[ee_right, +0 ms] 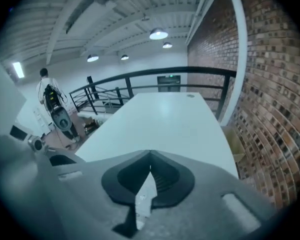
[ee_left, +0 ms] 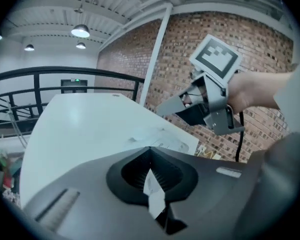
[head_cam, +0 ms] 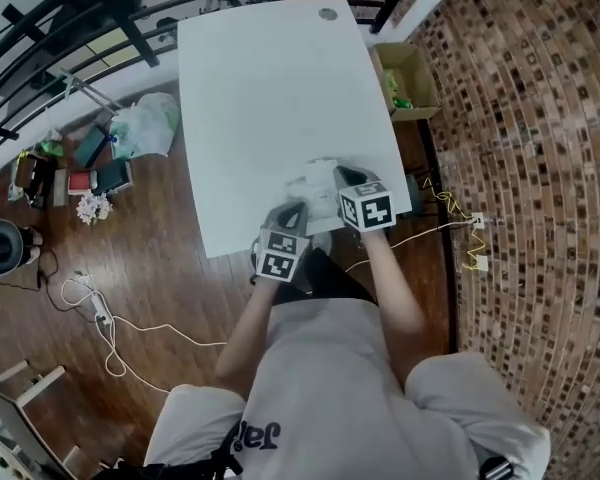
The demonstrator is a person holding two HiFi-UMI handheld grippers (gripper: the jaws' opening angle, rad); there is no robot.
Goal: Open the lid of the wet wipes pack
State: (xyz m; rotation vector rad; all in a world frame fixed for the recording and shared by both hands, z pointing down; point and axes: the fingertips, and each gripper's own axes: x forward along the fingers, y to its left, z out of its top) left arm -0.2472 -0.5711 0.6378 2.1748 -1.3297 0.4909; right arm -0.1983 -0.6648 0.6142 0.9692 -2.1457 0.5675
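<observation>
Desk [head_cam: 270, 88]: large, white, bare over most of its top. I stand at its near edge.

Wet wipes pack [head_cam: 318, 186]: lies on the desk close to the near right corner, just ahead of both tools. It is a flat, soft white pack with a slightly rumpled surface and faint grey print. From the left gripper view it sits low and flush on the desktop. I cannot make out the lid or whether it is up or down.

Right hand-held gripper [ee_right: 150, 156]: held just above the pack's right side, jaws clenched together at the tips.

Left hand-held gripper [ee_left: 150, 149]: at the desk edge, short of the pack, jaws likewise clenched.

Each slit behind the tips shows a thin white sliver. I cannot tell if it is pinched film or surface seen through.
</observation>
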